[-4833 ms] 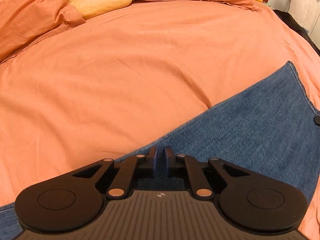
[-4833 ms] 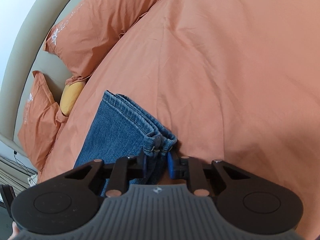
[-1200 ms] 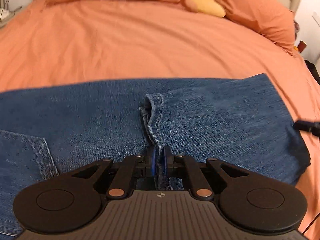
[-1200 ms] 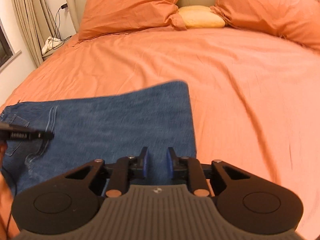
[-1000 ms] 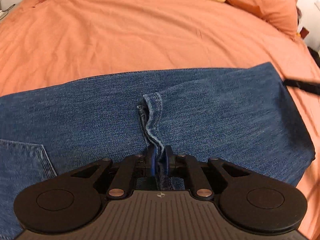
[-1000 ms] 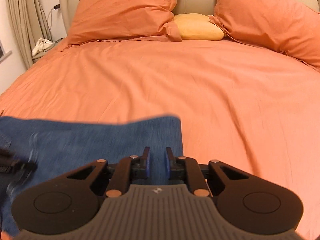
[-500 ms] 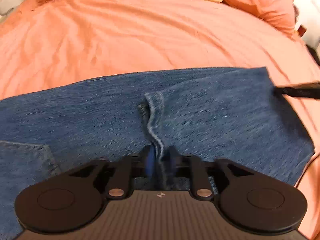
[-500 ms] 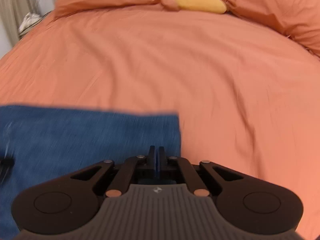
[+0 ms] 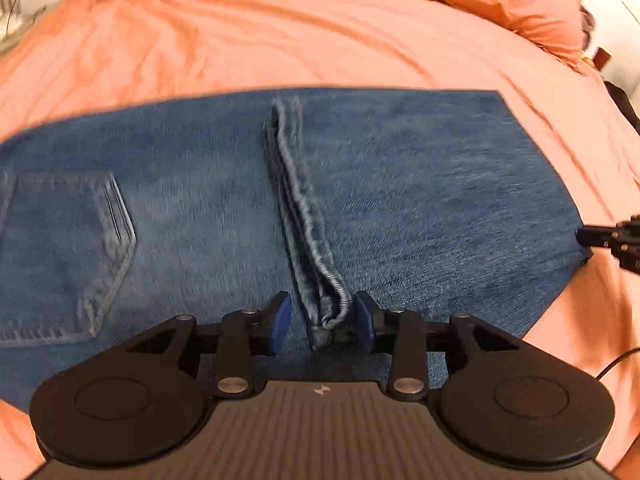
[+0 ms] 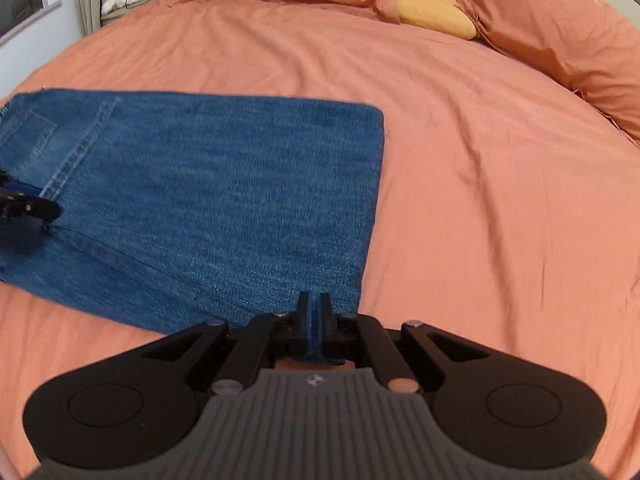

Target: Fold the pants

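While the folded blue denim pants (image 10: 224,184) lie flat on the orange-sheeted bed (image 10: 460,160), I see my left gripper (image 9: 320,318) spread around their hem, my right gripper (image 10: 314,316) pinching their folded corner.

Left wrist view: low and close over the jeans (image 9: 400,184), facing up the bed (image 9: 280,40) toward the pillows (image 9: 520,4). Right wrist view: slightly higher at the jeans' near right corner, facing the headboard. Shared: jeans, bedspread, pillows, each opposite claw at the frame edge.
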A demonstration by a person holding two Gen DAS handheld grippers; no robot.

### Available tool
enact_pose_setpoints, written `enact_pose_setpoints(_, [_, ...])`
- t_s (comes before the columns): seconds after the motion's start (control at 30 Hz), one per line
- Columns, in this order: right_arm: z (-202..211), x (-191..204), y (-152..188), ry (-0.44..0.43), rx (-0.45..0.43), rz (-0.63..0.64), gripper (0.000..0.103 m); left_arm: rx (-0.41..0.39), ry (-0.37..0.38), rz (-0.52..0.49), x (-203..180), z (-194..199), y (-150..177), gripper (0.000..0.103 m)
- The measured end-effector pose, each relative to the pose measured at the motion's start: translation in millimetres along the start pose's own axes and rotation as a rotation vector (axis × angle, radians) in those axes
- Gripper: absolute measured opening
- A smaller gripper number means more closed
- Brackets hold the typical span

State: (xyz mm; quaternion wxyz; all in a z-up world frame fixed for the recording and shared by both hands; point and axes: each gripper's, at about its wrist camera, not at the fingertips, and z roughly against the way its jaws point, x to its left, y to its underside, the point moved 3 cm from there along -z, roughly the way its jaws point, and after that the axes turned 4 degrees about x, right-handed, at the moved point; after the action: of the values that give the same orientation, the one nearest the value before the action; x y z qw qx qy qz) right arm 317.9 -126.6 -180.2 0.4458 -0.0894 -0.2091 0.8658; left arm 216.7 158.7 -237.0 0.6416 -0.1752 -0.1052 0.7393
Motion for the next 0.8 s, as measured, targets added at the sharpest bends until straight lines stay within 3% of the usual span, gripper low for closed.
enact_pose_setpoints(0.3, [-20.7, 21.1, 6.7, 0.087, 0.014, 0.174, 0.0, -0.01, -0.017, 0.019, -0.1, -6.9, 1.9, 0.044])
enact_pose_setpoints(0.43, [-18.7, 26.7, -1.1, 0.11, 0.053, 0.216, 0.0, 0.008, -0.027, -0.026, -4.3, 0.8, 1.4, 0.044])
enact_pose_setpoints(0.53, [-9.8, 34.5, -6.3, 0.129, 0.063, 0.28, 0.0, -0.002, -0.034, -0.075, -2.5, 17.6, 5.5, 0.044])
enact_pose_setpoints(0.67, [16.3, 46.3, -16.6, 0.086, 0.031, 0.337, 0.0, -0.022, -0.057, -0.13, 13.7, 46.7, 7.7, 0.044])
enact_pose_setpoints(0.8, [38.1, 73.8, -33.0, 0.069, -0.03, 0.454, 0.0, -0.037, -0.04, -0.063, 51.3, 79.9, 1.9, 0.044])
